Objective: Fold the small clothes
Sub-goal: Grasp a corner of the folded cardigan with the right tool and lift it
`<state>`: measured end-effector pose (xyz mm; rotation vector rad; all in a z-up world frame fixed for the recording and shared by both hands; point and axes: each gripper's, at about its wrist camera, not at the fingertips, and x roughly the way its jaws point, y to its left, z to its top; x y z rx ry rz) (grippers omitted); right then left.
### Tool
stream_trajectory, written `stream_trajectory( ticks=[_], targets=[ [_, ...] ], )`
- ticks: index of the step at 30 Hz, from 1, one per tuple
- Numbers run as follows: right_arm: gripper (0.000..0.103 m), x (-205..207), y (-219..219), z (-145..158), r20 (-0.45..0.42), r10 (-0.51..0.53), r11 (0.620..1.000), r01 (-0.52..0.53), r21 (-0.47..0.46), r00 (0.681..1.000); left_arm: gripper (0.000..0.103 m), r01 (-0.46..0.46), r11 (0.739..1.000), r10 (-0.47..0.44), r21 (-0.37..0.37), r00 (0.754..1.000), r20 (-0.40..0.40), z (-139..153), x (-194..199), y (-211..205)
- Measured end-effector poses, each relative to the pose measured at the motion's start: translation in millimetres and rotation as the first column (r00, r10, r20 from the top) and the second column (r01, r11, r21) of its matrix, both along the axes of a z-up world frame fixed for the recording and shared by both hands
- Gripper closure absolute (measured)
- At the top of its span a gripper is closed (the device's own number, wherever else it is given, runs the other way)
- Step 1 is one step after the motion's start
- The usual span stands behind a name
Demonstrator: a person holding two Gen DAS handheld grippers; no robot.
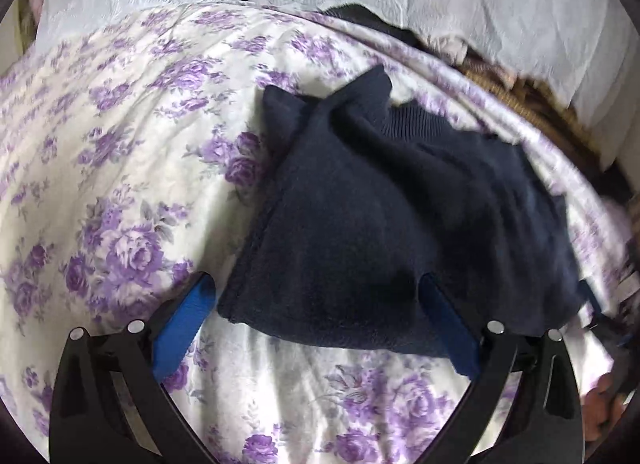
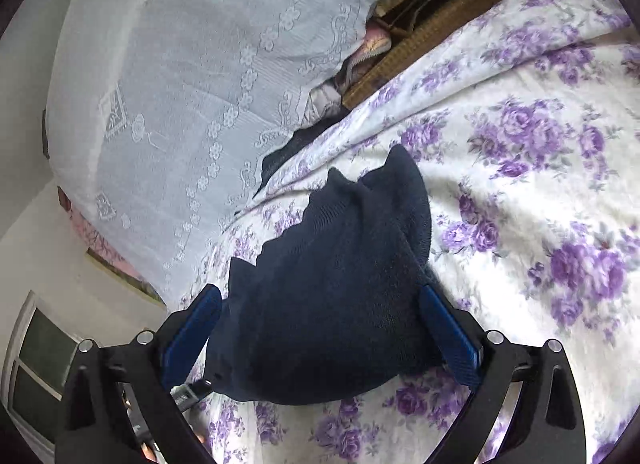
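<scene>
Fingers (image 1: 200, 304) of the left gripper (image 1: 316, 312) stand wide apart, blue pads straddling the near hem of the navy knit garment (image 1: 392, 216); nothing pinched, one pad on bare bedding, the other over the cloth edge. Likely poised to take the hem for a fold.

Right gripper (image 2: 320, 324): fingers (image 2: 444, 324) also spread, the dark knit bunched up between them and rising toward the lens. Whether the pads press the fabric cannot be told; they look open around it, not clamped.

Garment lies on the bed, roughly folded into a thick wedge, ribbed band (image 1: 416, 120) showing at the far side, corners peaked upward. Judged partway through folding; edges uneven.

Surface: floral bedspread (image 1: 120, 184), white with purple roses, soft and rumpled, so cloth will drag rather than slide.

Beyond: white embroidered cover (image 2: 180, 84) along the far edge, brown woven mat (image 2: 432, 24) and some bundled fabric at its gap. Window frame (image 2: 36, 364) low in the right view.
</scene>
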<state>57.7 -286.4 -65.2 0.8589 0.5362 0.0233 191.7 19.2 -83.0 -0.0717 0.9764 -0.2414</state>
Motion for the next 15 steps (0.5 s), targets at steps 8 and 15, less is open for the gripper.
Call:
stream_trajectory(
  ticks=[8,15],
  targets=[
    [0.003,-30,0,-11,-0.04,-0.036,0.993,0.04,0.109,0.999,0.004,0.002,1.0,-0.002,0.024,1.0,0.004,0,0,-2],
    [0.003,-39,17,-16,-0.106,-0.005,0.997,0.013,0.074,0.994,0.004,-0.004,0.999,0.004,0.042,1.0,0.01,-1,1,-8]
  ],
)
